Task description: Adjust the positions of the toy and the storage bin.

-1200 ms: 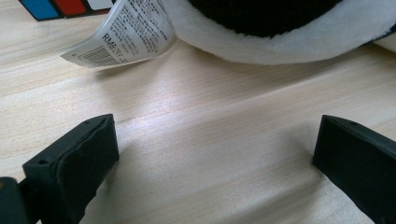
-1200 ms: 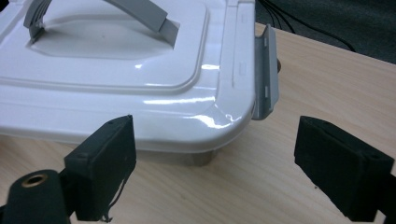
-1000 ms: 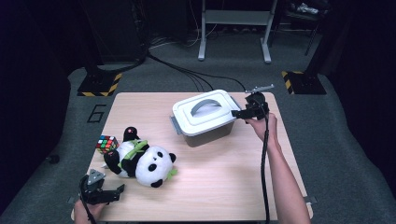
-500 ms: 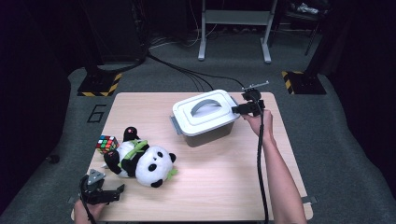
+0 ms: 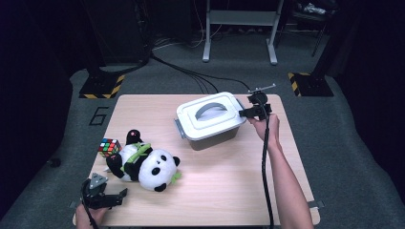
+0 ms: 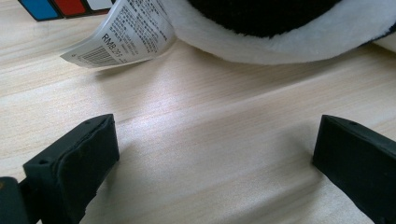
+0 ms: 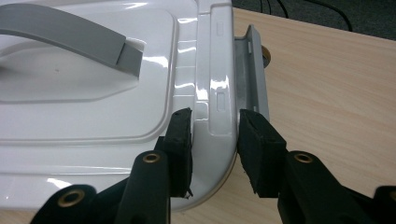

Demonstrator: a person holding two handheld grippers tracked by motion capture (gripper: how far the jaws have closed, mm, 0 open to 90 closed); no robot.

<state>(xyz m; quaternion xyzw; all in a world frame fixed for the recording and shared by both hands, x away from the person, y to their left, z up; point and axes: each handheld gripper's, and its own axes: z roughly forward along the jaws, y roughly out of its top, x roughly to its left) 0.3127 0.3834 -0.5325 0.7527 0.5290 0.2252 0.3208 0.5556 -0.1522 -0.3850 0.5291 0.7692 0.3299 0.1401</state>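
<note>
White box [image 5: 210,121] had its lid edge clamped by the right claw [image 5: 244,113], while the wide-open, empty left claw [image 5: 112,199] rested on the surface [image 5: 229,181] near a panda toy [image 5: 148,166] and a puzzle cube [image 5: 109,147].

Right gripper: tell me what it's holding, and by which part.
The right gripper is closed on the white box lid, pinching the raised rim at its corner, beside the grey latch. The left gripper is open, holding nothing.
</note>
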